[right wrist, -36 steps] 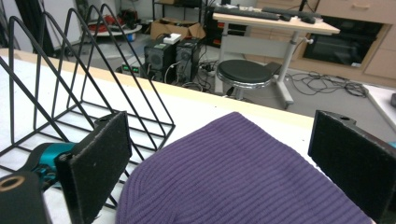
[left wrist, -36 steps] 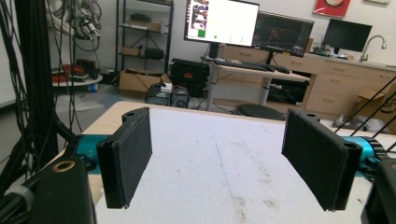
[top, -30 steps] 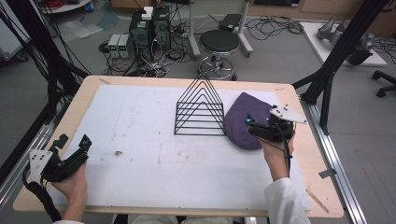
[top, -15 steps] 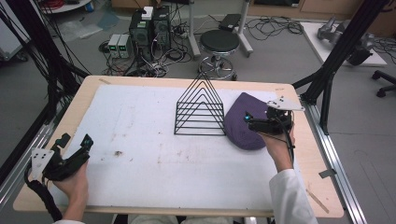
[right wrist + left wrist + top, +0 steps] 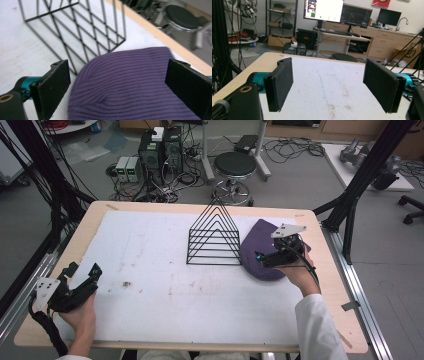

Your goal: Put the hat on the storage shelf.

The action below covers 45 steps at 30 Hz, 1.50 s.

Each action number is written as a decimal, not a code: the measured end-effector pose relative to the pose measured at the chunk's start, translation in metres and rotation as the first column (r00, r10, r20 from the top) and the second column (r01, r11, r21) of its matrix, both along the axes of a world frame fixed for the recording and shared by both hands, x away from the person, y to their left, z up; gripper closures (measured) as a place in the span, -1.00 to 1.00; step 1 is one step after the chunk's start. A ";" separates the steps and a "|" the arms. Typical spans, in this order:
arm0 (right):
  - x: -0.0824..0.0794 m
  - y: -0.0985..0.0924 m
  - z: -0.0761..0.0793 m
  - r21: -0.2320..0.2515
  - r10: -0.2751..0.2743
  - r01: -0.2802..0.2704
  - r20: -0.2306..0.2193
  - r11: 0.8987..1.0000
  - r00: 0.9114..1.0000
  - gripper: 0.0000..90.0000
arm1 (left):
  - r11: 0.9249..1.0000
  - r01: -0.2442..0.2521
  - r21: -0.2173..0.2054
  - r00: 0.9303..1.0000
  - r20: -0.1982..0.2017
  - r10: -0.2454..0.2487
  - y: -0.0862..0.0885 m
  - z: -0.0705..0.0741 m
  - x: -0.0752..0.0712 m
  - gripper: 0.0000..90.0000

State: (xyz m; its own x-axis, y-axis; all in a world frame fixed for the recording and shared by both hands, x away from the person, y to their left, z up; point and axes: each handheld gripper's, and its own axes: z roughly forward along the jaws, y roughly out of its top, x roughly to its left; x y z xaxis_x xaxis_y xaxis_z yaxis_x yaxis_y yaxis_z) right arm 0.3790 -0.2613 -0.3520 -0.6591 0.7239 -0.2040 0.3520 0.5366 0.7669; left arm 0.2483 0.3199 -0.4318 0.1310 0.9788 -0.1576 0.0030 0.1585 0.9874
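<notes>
Right hand-held gripper (image 5: 261, 258) now farther over purple beanie (image 5: 260, 265), wide open, beside wire rack (image 5: 214, 237).

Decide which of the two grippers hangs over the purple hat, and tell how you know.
The right gripper: its open jaws frame the purple knitted hat beside the black wire rack. The left gripper sits open over bare white table cover.

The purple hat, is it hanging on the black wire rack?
No, the purple hat lies flat on the table beside the black wire rack.
</notes>
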 end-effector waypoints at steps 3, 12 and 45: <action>0.002 0.002 -0.004 -0.015 0.048 -0.048 -0.032 0.999 0.998 -0.88 | 1.000 0.009 -0.002 1.000 -0.003 -0.009 -0.001 0.000 0.000 -0.46; 0.005 0.008 -0.012 -0.073 0.082 -0.087 -0.058 0.994 0.995 -0.88 | 1.000 0.023 -0.002 1.000 -0.007 -0.023 -0.001 0.000 -0.001 -0.46; 0.008 -0.014 -0.047 -0.229 0.168 -0.242 -0.302 0.943 0.938 -0.88 | 0.999 0.050 -0.017 0.999 -0.008 -0.050 -0.002 -0.001 0.001 -0.47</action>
